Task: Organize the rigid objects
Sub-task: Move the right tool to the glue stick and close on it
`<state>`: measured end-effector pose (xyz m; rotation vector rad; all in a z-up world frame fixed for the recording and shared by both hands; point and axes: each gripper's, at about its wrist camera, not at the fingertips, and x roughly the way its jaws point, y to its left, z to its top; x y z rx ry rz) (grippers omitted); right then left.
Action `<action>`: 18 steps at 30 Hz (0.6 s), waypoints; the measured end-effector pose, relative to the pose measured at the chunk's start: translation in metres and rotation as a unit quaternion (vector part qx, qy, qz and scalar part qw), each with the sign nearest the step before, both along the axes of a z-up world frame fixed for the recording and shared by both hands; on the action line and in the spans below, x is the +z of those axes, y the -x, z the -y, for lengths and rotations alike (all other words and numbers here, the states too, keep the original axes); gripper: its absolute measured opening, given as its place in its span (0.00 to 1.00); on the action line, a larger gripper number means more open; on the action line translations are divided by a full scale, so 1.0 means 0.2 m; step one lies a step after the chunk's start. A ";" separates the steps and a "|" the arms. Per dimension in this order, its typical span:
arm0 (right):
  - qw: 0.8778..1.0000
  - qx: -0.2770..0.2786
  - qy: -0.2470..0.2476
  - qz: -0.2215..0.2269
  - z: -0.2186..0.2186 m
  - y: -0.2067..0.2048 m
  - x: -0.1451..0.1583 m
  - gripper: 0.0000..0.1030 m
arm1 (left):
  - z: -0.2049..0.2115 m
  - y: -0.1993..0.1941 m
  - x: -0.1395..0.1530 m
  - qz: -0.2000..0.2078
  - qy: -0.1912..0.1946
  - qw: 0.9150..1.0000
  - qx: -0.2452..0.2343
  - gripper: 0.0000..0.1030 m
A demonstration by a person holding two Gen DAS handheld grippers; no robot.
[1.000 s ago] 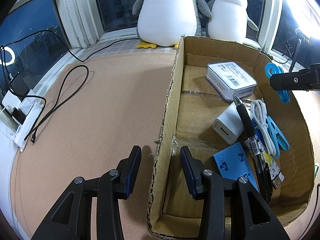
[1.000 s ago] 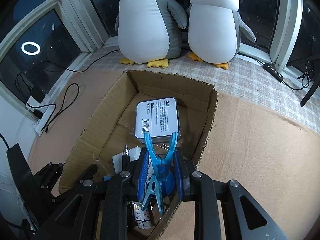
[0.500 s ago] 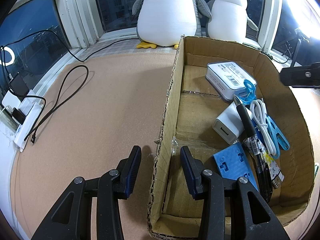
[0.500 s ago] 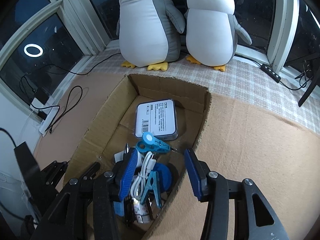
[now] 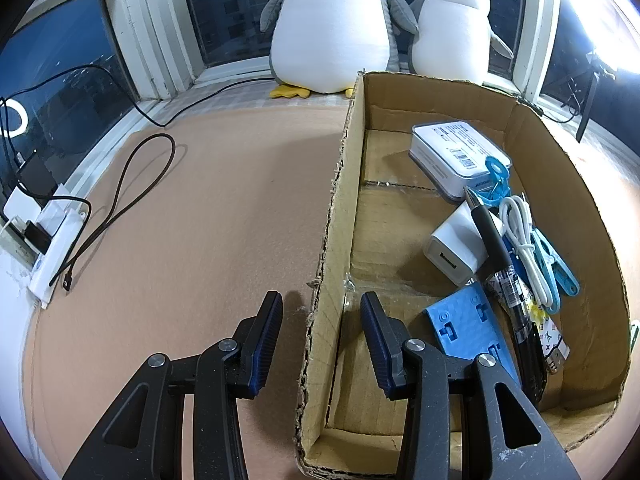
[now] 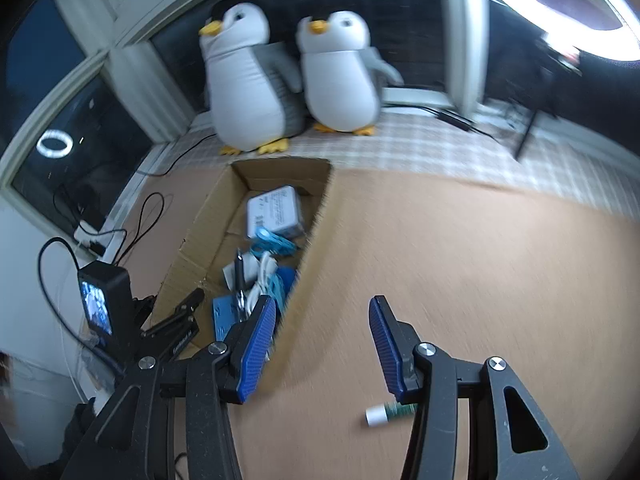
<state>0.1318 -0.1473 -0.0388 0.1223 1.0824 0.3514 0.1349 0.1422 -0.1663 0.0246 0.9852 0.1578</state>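
A cardboard box (image 5: 576,216) lies open on the tan mat. It holds a white case (image 5: 452,152), a white charger (image 5: 456,252), a black pen (image 5: 492,240), a white cable (image 5: 520,232), a blue plate (image 5: 472,328) and blue clips. One blue clip (image 5: 494,178) rests against the case. My left gripper (image 5: 320,336) stands open astride the box's near wall (image 5: 324,288), its pads apart from the cardboard. In the blurred right wrist view my right gripper (image 6: 322,344) hangs open and empty over the mat, right of the box (image 6: 200,232). A small green tube with a white cap (image 6: 390,412) lies by its right finger.
Two plush penguins (image 5: 332,28) stand on the checked sill behind the box. A black cable loop (image 5: 132,192) and a white power strip (image 5: 52,248) lie at the mat's left edge. A ring light (image 6: 560,4) glares at the upper right.
My right gripper opened and let the blue clip drop into the box beside the white case. It then swung up and to the right, off the box. The left gripper kept still.
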 end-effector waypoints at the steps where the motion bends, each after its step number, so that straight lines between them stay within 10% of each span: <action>1: 1.000 -0.009 -0.003 -0.003 0.03 0.03 0.00 0.44 | 0.00 0.00 0.00 -0.002 -0.001 1.000 -0.003 0.43; 18: 0.976 -0.182 -0.056 -0.103 0.33 0.25 -0.30 0.43 | 0.01 0.01 0.01 -0.013 0.000 0.999 -0.045 0.43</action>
